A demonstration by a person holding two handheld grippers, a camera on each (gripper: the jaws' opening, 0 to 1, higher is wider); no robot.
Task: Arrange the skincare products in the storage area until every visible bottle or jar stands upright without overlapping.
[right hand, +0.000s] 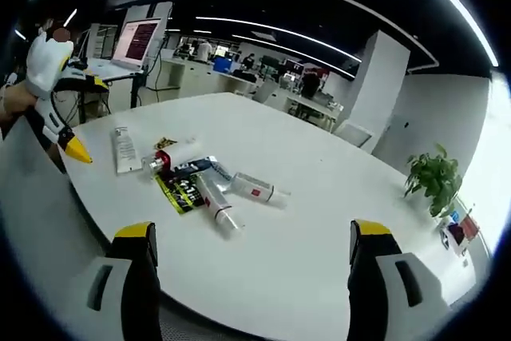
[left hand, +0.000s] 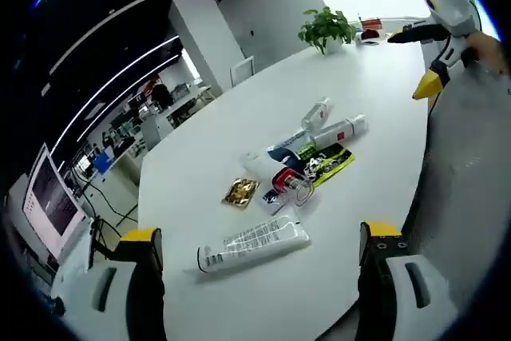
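- We see a cluster of skincare products lying flat near the middle of a white table (left hand: 239, 117), none standing yet.
- Nearest our left gripper (left hand: 259, 257) lies a long white tube (left hand: 254, 243), on its side, a little apart from the rest.
- Beyond it sit a small gold packet (left hand: 240, 192), a red-capped bottle (left hand: 289, 180) lying on a green and black leaflet (left hand: 327, 164), and two white bottles (left hand: 339, 131) on their sides.
- To do this step well, we judge we should take one item at a time, gripping at mid-body and setting it on its base in bare table space.
- Our left gripper's jaws stand wide apart, holding and touching nothing.
- Our right gripper (right hand: 249, 255) is likewise spread wide and empty, hovering well short of the cluster.
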